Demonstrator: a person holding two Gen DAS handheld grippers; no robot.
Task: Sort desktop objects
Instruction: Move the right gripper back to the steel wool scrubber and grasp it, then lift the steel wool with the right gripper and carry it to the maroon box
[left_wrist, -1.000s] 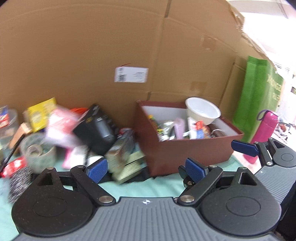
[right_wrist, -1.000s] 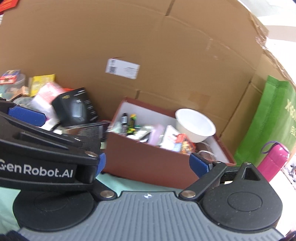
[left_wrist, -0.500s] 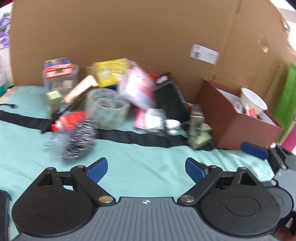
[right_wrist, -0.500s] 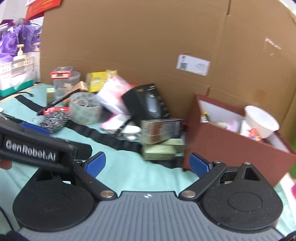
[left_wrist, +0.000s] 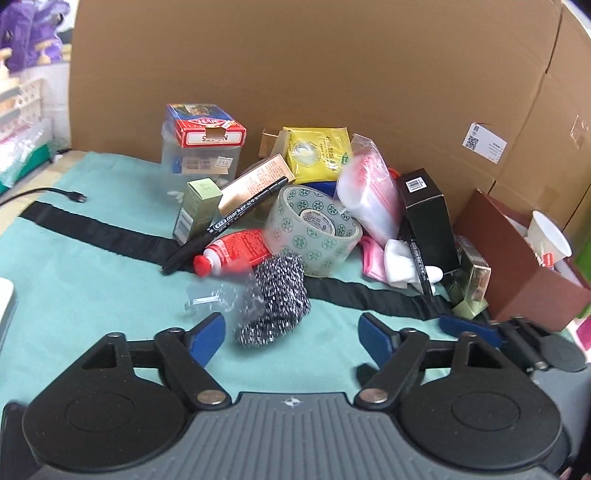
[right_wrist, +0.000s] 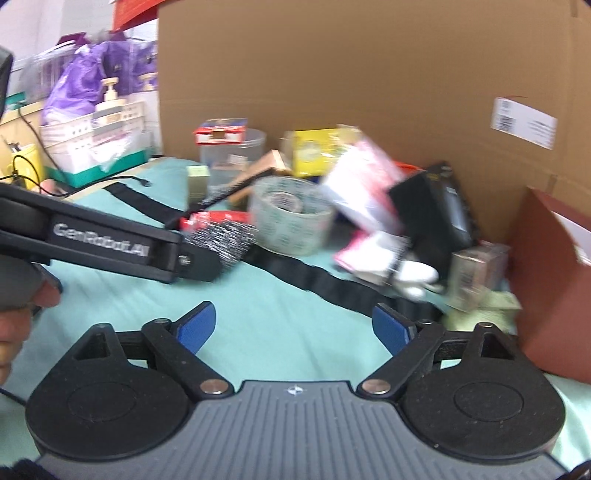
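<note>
Steel scourer (left_wrist: 275, 299): lay just ahead of the left gripper (left_wrist: 291, 334), between its spread, empty jaws.
Right gripper (right_wrist: 295, 328): jaws spread, empty, right of scourer.

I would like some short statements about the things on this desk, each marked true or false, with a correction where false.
1. Both the left gripper and the right gripper are open and empty. True.
2. The steel scourer lies inside the brown box. False: it lies on the green cloth.
3. A black marker leans across the pile. True.
4. The tape roll is solid black. False: clear with green marks.
</note>
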